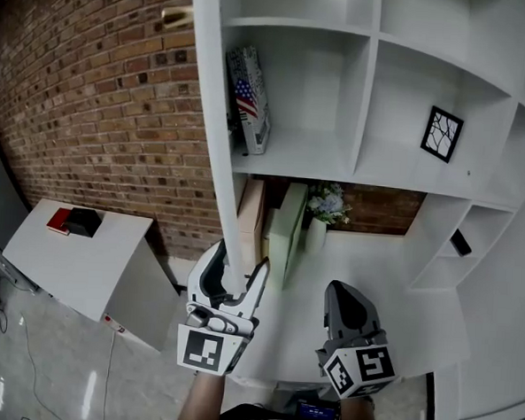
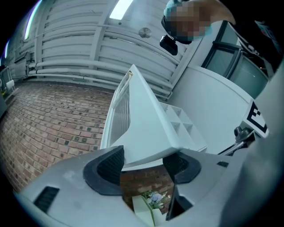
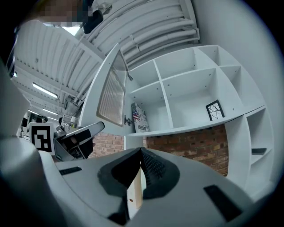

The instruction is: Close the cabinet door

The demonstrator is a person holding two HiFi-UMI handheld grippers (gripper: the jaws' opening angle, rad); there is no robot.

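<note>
At the shelf's (image 1: 370, 78) left edge, the door (image 1: 217, 113) is swung open, its lower edge clamped between the left gripper's (image 1: 234, 278) jaws. The right gripper's (image 1: 339, 291) jaws are pressed together, nothing held. A box (image 1: 250, 97) is kept in the compartment beside the door, a frame (image 1: 442, 134) in the next.

Clasps cabinet door (image 1: 213, 113) at its lower edge with left gripper (image 1: 239, 260). Holds right gripper (image 1: 343, 291) apart, to the door's right. Shows flag-printed box (image 1: 250, 97) just beside the door.
</note>
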